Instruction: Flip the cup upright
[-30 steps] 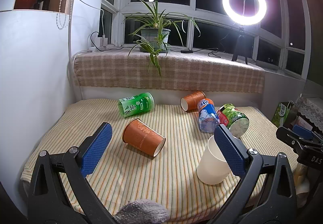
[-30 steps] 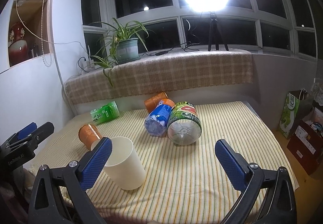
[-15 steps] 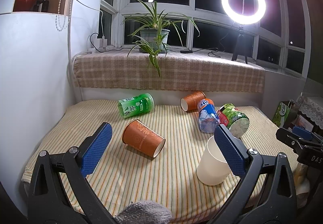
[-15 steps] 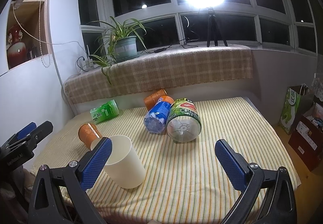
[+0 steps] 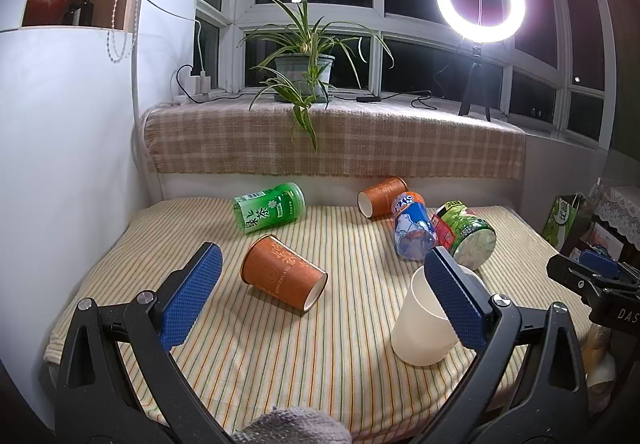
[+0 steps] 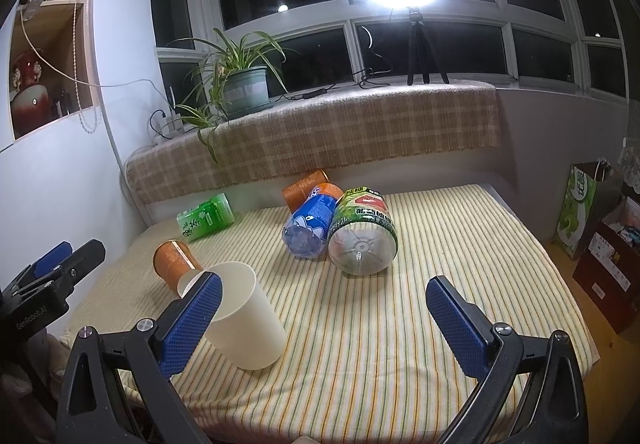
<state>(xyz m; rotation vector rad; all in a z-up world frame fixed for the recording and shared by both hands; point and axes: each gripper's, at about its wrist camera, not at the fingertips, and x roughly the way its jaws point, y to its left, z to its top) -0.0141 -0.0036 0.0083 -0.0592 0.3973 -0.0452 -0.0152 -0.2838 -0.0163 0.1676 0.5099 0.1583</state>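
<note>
An orange paper cup lies on its side on the striped cloth, mouth toward the front right; it also shows in the right wrist view. A cream cup lies tilted on its side near the front right, partly behind my left gripper's right pad; in the right wrist view it is by the left pad. A second orange cup lies at the back. My left gripper is open, above the near edge, facing the first orange cup. My right gripper is open and empty.
A green can lies on its side at the back left. A blue bottle and a green bottle lie at the back right. The table has a wall on its left, a plaid ledge with a plant behind.
Both views have shifted only slightly; the right wrist view has risen a little. The cups and bottles have not moved. Both grippers stay open.
</note>
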